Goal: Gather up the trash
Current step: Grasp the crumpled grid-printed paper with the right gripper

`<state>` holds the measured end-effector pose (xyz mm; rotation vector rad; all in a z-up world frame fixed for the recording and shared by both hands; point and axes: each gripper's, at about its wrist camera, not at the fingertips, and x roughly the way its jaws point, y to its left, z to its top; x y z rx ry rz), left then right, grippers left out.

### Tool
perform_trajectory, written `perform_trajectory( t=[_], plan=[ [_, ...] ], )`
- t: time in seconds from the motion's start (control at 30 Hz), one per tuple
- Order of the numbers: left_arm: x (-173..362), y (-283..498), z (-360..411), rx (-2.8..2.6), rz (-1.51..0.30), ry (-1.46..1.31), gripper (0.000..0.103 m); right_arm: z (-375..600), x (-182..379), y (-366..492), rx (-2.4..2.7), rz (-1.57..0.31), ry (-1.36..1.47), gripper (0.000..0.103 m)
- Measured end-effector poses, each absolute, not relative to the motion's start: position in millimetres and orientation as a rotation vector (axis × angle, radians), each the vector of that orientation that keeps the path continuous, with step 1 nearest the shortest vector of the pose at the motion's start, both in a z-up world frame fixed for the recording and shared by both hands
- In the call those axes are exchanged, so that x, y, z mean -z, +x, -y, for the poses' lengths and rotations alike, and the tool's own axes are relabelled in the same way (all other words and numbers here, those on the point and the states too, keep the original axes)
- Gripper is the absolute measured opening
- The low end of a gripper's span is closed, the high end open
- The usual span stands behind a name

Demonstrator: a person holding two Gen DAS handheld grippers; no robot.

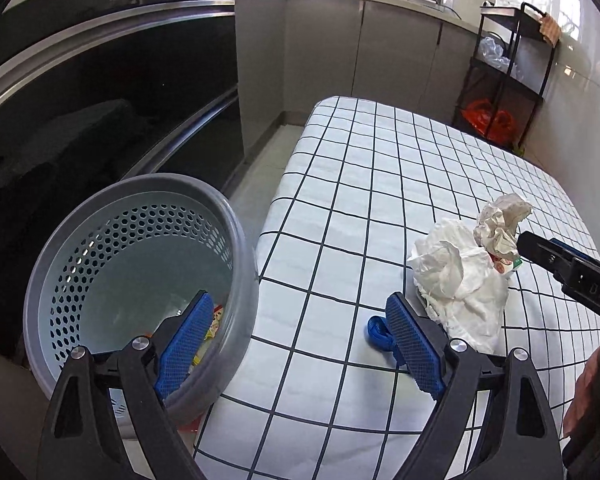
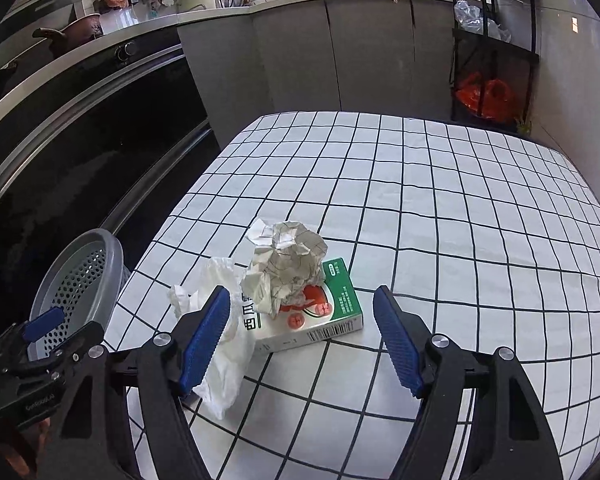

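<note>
On the checked table (image 2: 440, 200) lie a crumpled paper ball (image 2: 288, 256), a green and white carton (image 2: 336, 312) under it, and a white crumpled tissue (image 2: 224, 360) on their left. My right gripper (image 2: 300, 292) is open, its fingers on either side of the carton's near end without touching it; the left pad is beside the tissue. The grey perforated bin (image 1: 140, 200) stands left of the table with wrappers at its bottom. My left gripper (image 1: 300, 300) is open and empty, one finger over the bin, the other over the table by a small blue strap (image 1: 376, 332).
A black shelf rack (image 2: 492, 60) with an orange bag (image 2: 484, 96) stands beyond the table's far right corner. Dark oven fronts (image 1: 120, 92) and grey cabinets run along the left and back. A hand (image 1: 584, 392) holds the right gripper at the left wrist view's right edge.
</note>
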<state>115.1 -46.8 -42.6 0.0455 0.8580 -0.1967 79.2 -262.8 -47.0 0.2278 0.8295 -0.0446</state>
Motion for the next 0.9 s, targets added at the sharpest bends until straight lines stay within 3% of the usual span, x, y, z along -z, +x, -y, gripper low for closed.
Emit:
perform_trajectory(
  t=[0.37, 0.53, 0.9],
  plan=[
    [45, 116, 53, 0.196, -0.844, 0.097, 0.086, 256, 65, 117, 0.051, -0.893, 0.276, 0.071],
    [43, 111, 57, 0.211, -0.835, 0.102, 0.086, 257, 64, 117, 0.035, -0.893, 0.299, 0.039],
    [39, 101, 77, 0.287, -0.831, 0.104, 0.086, 285, 30, 73, 0.044, -0.784, 0.329, 0.036]
  ],
)
